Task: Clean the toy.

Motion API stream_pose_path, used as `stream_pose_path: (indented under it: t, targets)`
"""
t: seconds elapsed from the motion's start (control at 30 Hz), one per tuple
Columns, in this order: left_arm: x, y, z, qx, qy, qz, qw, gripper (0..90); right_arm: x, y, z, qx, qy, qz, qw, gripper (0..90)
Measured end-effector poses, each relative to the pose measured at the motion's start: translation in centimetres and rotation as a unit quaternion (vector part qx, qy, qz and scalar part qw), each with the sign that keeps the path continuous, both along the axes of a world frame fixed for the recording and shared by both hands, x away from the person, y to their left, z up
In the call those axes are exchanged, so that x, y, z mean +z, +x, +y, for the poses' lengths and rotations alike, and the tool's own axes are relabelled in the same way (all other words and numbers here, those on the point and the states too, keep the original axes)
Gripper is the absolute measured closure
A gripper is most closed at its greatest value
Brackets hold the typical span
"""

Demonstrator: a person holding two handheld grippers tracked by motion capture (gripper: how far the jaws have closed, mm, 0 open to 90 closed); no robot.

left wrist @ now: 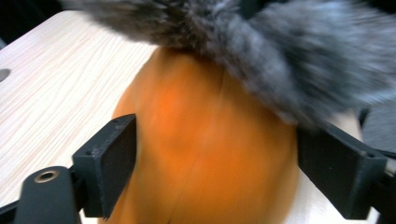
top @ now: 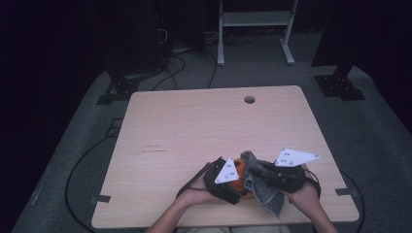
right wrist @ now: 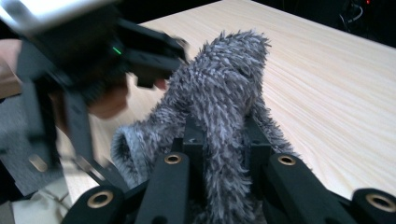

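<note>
Orange ball [left wrist: 205, 154] closest to lens, between left gripper [top: 228, 178] jaws, held at table [top: 194, 126] near edge. Whether pads press ball: cannot tell. Right of ball, right gripper [top: 269, 175] clamped tight on grey fuzzy cloth [right wrist: 224, 107], cloth draped over ball top. Judged step: wiping ball. Next: steady ball, drag cloth across surface.

Light wood table [top: 194, 131], round hole [top: 249, 99] near its far edge. Grey carpet [top: 379, 145] around it. Cables [top: 170, 68] and white frame [top: 255, 29] behind, black stand feet [top: 340, 85] either side.
</note>
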State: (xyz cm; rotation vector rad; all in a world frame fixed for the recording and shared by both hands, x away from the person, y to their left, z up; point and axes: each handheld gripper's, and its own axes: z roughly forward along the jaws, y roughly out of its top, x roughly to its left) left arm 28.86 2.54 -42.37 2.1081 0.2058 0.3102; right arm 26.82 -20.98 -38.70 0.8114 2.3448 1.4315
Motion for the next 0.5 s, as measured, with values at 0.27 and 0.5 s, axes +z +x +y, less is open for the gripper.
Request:
stream_pose_path:
  t: [0.27, 0.5]
  targets:
    - [-1.1, 0.4, -0.2, 0.013, 0.027, -0.008, 0.9995, 22.1, -0.4, 0.3, -1.7, -0.027, -0.003, 0.006, 0.9996, 75.8]
    - [-0.8, 0.4, 0.4, 0.015, 0.029, 0.003, 0.9995, 30.8, 0.6, -0.8, 0.6, 0.009, -0.016, -0.017, 0.9997, 75.9]
